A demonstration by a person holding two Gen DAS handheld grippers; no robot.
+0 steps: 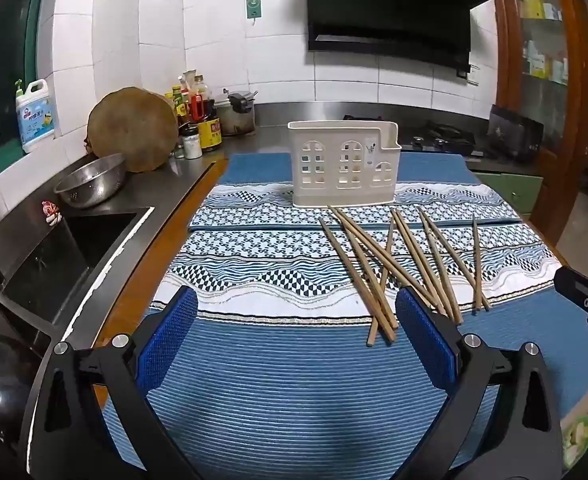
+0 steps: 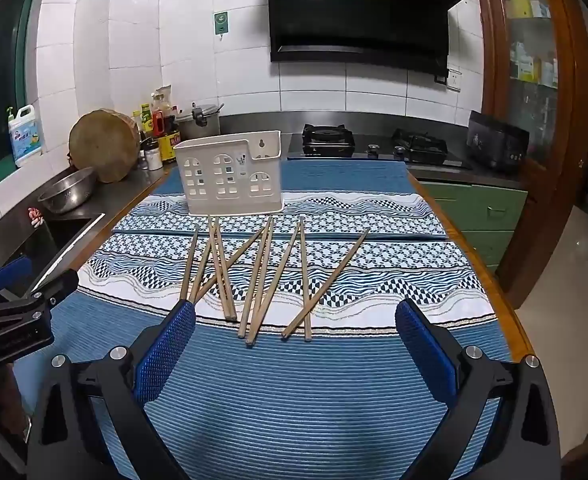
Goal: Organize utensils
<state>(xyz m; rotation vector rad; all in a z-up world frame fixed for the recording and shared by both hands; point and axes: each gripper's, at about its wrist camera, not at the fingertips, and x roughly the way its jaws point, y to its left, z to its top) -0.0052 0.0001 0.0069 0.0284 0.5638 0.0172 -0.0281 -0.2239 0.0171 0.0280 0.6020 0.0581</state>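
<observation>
Several wooden chopsticks (image 1: 398, 264) lie scattered on a blue and white patterned cloth (image 1: 294, 380); they also show in the right wrist view (image 2: 259, 276). A white plastic utensil holder (image 1: 344, 164) with window cut-outs stands upright behind them, also in the right wrist view (image 2: 231, 178). My left gripper (image 1: 296, 320) is open and empty, hovering over the cloth left of the chopstick ends. My right gripper (image 2: 296, 328) is open and empty, just in front of the chopsticks' near ends.
A sink (image 1: 53, 256) and a steel colander (image 1: 91, 180) lie to the left. A round wooden board (image 1: 133, 132), bottles (image 1: 197, 116) and a pot stand at the back left. A gas stove (image 2: 378, 144) sits behind the cloth. The table edge (image 2: 506, 304) runs along the right.
</observation>
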